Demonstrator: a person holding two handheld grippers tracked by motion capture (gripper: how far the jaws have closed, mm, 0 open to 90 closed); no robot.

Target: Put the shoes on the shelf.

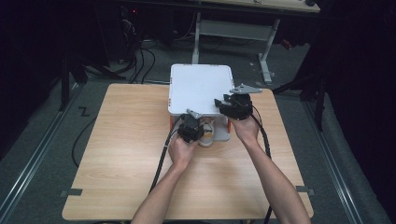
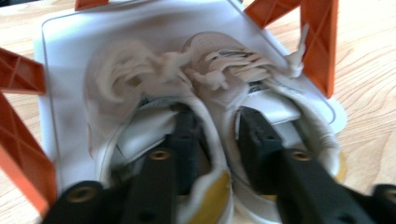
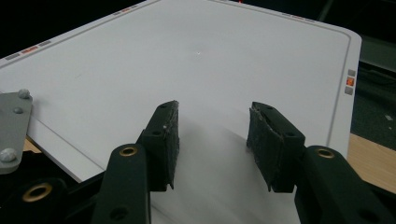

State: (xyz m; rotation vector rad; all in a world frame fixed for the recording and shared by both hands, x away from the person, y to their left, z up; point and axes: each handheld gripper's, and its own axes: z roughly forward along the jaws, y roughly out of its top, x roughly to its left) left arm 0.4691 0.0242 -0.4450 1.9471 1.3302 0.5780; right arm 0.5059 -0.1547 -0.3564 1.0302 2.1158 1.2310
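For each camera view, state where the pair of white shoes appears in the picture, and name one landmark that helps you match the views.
High view: the pair of white shoes sits just below centre, under the front edge of the white shelf top, beside the left gripper.
Left gripper view: the shoes lie across the middle, one jaw inside each.
Right gripper view: not in it.
Shared landmark: the white shelf top, with orange supports.

shoes (image 2: 201, 107) in rack (image 1: 201, 88) under its top | rack mid-table (image 1: 121, 154)
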